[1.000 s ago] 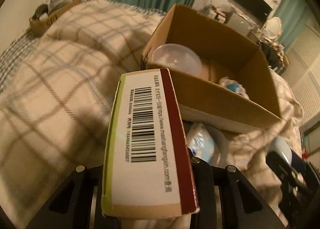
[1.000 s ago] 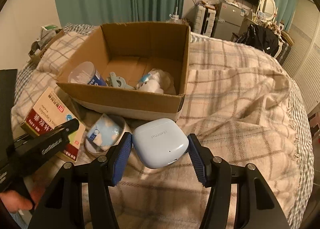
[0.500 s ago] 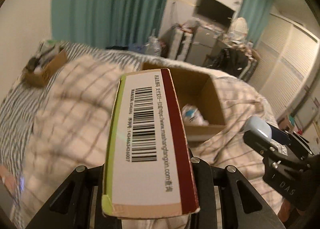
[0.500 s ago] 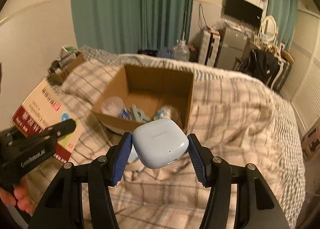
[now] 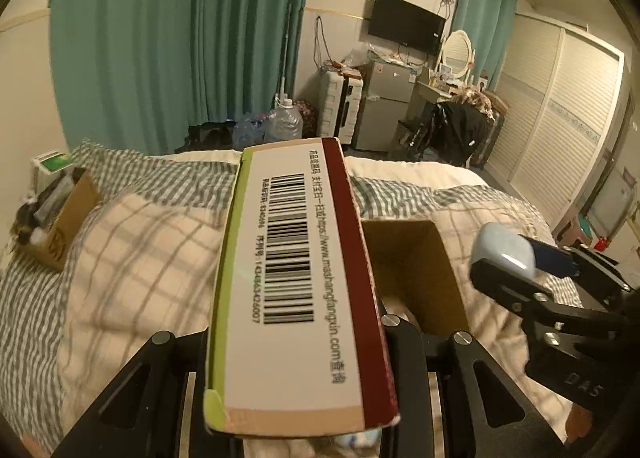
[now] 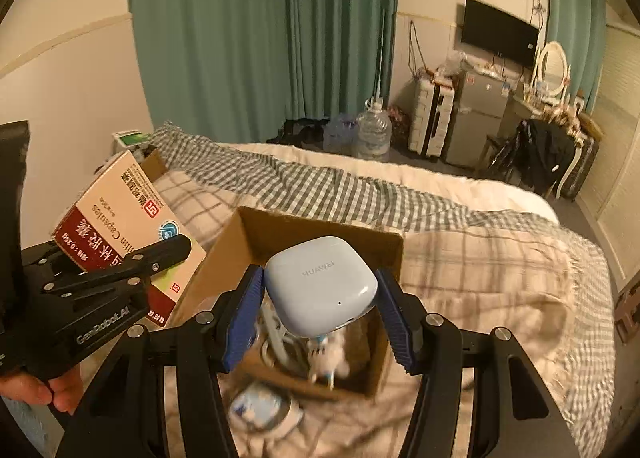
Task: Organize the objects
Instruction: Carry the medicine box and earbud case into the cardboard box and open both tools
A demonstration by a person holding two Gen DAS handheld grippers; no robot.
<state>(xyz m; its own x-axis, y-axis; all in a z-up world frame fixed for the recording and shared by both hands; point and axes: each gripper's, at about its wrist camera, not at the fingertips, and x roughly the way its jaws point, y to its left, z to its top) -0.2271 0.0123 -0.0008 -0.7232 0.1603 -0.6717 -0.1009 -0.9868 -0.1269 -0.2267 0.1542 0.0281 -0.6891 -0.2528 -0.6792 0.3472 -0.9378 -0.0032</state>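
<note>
My left gripper [image 5: 298, 338] is shut on a flat medicine box [image 5: 296, 278] with a barcode side, red and green edges; that box [image 6: 120, 218] and the left gripper [image 6: 132, 270] also show at the left of the right wrist view. My right gripper [image 6: 320, 306] is shut on a pale blue earbud case [image 6: 320, 290], held above an open cardboard box [image 6: 320, 234] on the bed. The case [image 5: 502, 250] in the right gripper [image 5: 516, 262] appears at the right of the left wrist view. Inside the cardboard box lie several small items, blurred.
A plaid blanket [image 6: 480, 290] covers the bed. A small packet [image 6: 260, 406] lies on the blanket in front of the box. Another small cardboard box [image 5: 60, 226] of clutter sits at the bed's far left. Water jugs [image 6: 372, 134], a suitcase and a fridge stand beyond.
Both grippers have risen from the bed with their loads, and the views tilted up to show the room. The cardboard box now sits lower in both views.
</note>
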